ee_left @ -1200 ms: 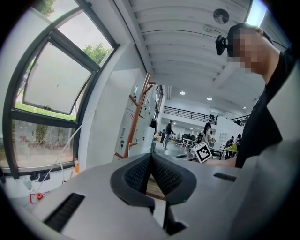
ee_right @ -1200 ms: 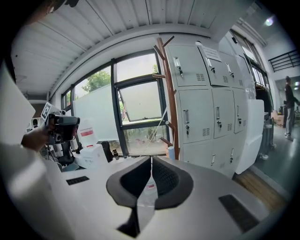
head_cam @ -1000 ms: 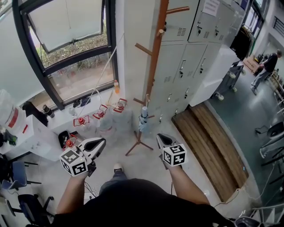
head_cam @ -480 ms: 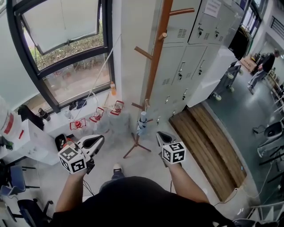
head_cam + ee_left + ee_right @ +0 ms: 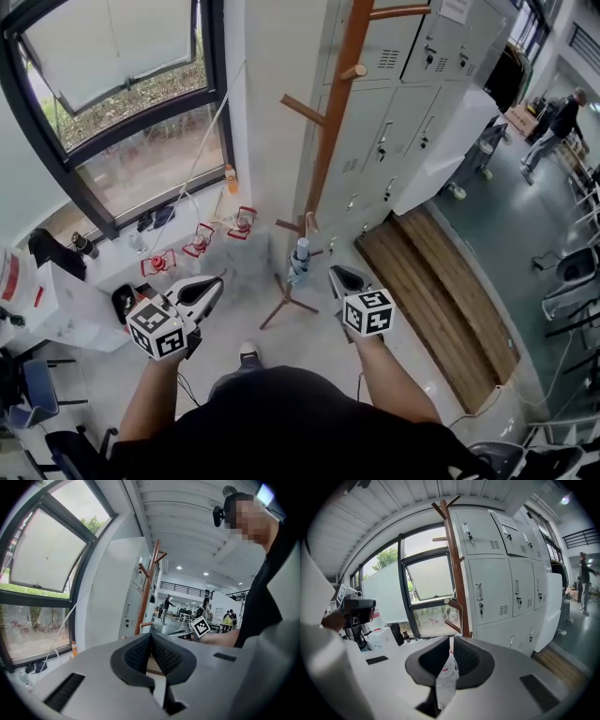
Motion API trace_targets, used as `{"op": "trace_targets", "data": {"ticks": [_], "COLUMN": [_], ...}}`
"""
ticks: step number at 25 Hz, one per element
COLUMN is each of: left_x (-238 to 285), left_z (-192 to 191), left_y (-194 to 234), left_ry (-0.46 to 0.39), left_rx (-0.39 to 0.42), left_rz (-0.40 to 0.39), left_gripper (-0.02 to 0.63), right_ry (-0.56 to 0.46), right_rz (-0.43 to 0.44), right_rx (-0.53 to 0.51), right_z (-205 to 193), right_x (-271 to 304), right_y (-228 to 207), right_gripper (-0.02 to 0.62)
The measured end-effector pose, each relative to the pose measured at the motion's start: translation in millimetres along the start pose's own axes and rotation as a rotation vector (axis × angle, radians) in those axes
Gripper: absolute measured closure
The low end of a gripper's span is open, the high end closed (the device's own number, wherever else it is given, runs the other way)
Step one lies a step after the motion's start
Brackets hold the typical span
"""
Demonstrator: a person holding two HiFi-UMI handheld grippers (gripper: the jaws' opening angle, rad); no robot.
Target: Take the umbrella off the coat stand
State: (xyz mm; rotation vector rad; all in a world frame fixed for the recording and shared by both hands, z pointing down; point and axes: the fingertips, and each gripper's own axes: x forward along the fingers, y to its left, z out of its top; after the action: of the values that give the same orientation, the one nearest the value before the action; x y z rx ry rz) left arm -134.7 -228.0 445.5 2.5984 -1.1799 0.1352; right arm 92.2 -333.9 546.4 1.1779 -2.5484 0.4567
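A tall brown wooden coat stand [image 5: 330,141] rises ahead of me, between the window and the lockers. A folded pale umbrella [image 5: 299,260] with a dark top hangs from a low peg near the stand's foot. My left gripper [image 5: 216,281] hovers left of it, jaws together and empty. My right gripper [image 5: 332,272] is just right of the umbrella, apart from it, jaws shut with nothing held. In the right gripper view the umbrella [image 5: 446,674] shows white behind the narrow slit of the jaws, with the stand [image 5: 454,573] beyond. The left gripper view shows the stand [image 5: 146,592] further off.
Grey lockers [image 5: 412,112] stand behind and right of the stand, with a wooden platform [image 5: 441,300] at their foot. A big window [image 5: 122,112] is at the left, with red-handled items [image 5: 199,240] on the floor below and white boxes [image 5: 66,300] nearby. A person [image 5: 561,122] walks far right.
The view has crept forward, so the stand and umbrella sit slightly nearer. Both grippers keep their places in front of me, jaws unchanged.
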Motion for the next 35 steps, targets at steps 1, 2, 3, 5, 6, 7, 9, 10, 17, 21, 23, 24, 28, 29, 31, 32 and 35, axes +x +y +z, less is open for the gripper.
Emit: {"op": "trace_targets", "data": {"ticks": [1,2,3,5,6,7,9,10,17,21,23,24,28,29,31,32,35], "left_x": [3,7,10,15,16,18,20,21,28,34,37,38,45,47,49,50,52], "left_z": [0,0,-1,-1,-2,-2,-2,-2,-9,-15,-15,-15,-16,-16,-18,-18,-21], "left_y": [4,8,12,20,23,27,33,36,57,69,76,79,91,93,99,102,111], "left_ry": [0.002,0.005,0.009,0.015,0.016,0.017,0.017,0.018,0.036,0.043,0.044,0.043,0.047,0.050,0.056,0.058,0.065], "left_rx": [-0.003,-0.005,-0.006,-0.009,-0.012,-0.016,-0.022,-0.025,-0.046,-0.059,-0.061,-0.061,-0.063,-0.063,-0.064,-0.065,-0.071], "left_rz": [-0.004,-0.008,-0.011,-0.015,-0.015,-0.015,-0.015,-0.016,-0.012,-0.017,-0.017,-0.017,-0.022,-0.024,-0.027,-0.027,-0.028], "left_gripper": [0.584,0.584,0.584,0.584,0.584,0.584,0.584,0.584,0.584,0.584,0.584,0.584,0.584,0.584,0.584,0.584,0.584], "right_ry": [0.004,0.008,0.012,0.022,0.026,0.029,0.034,0.036,0.047,0.055,0.061,0.064,0.074,0.076,0.079,0.082,0.085], "right_rz": [0.000,0.000,0.000,0.003,0.005,0.006,0.006,0.005,0.007,0.009,0.006,0.004,-0.004,-0.006,-0.010,-0.011,-0.015], "right_rx": [0.003,0.004,0.005,0.003,0.003,0.003,0.004,0.005,0.001,0.008,0.010,0.010,0.004,0.003,0.004,0.006,0.012], "right_z": [0,-1,-2,-3,-3,-3,-3,-3,-1,0,0,0,-2,-3,-4,-5,-8], "right_x": [5,10,15,25,29,34,42,46,78,96,105,109,127,131,138,141,151], "right_y": [-2,-4,-5,-6,-7,-7,-9,-10,-14,-18,-20,-21,-25,-26,-29,-30,-33], "right_gripper": [0.554,0.554,0.552,0.546,0.543,0.542,0.538,0.538,0.529,0.526,0.525,0.523,0.520,0.518,0.516,0.514,0.509]}}
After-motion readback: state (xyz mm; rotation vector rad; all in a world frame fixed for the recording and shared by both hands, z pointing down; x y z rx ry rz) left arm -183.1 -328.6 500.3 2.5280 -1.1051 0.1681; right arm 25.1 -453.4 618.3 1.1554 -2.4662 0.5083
